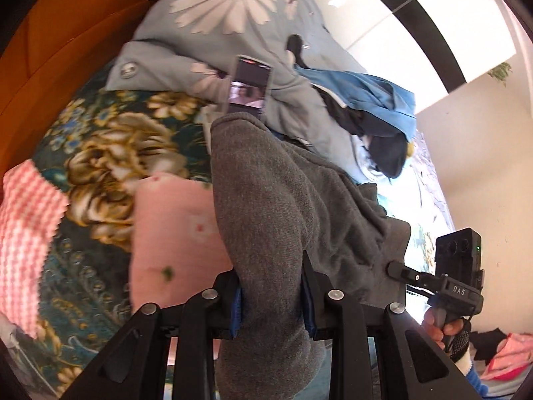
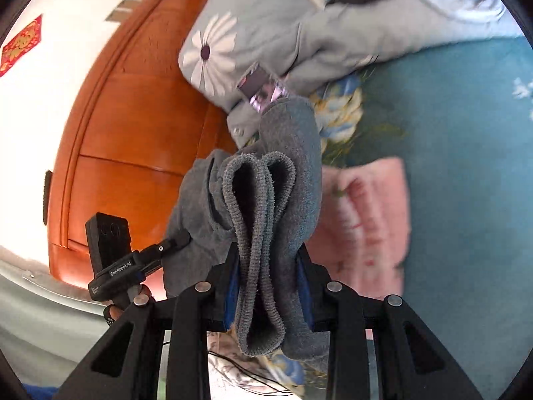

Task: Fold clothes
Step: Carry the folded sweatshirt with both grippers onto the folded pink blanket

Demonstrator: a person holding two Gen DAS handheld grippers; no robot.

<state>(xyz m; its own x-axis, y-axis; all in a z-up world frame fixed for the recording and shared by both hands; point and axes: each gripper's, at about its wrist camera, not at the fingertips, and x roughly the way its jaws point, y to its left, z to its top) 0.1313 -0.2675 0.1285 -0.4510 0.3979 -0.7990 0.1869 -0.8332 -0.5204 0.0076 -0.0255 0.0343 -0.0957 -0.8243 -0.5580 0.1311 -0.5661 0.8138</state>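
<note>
A grey knit garment (image 1: 276,200) hangs bunched between both grippers above a bed. My left gripper (image 1: 271,303) is shut on a thick fold of it, blue pads pressing either side. In the right wrist view the same grey garment (image 2: 266,200) shows its ribbed hem doubled over, and my right gripper (image 2: 268,291) is shut on that hem. The right gripper (image 1: 396,268) also appears at the right of the left wrist view, biting the cloth's far edge. The left gripper (image 2: 181,241) shows at the lower left of the right wrist view, its tip at the cloth.
Below lies a teal floral bedspread (image 1: 110,153) with a folded pink garment (image 1: 176,233) and a pink checked cloth (image 1: 26,230). A daisy-print quilt (image 1: 226,10), a phone (image 1: 250,86) and a blue and black clothes pile (image 1: 373,110) lie beyond. An orange wooden headboard (image 2: 133,126) stands behind.
</note>
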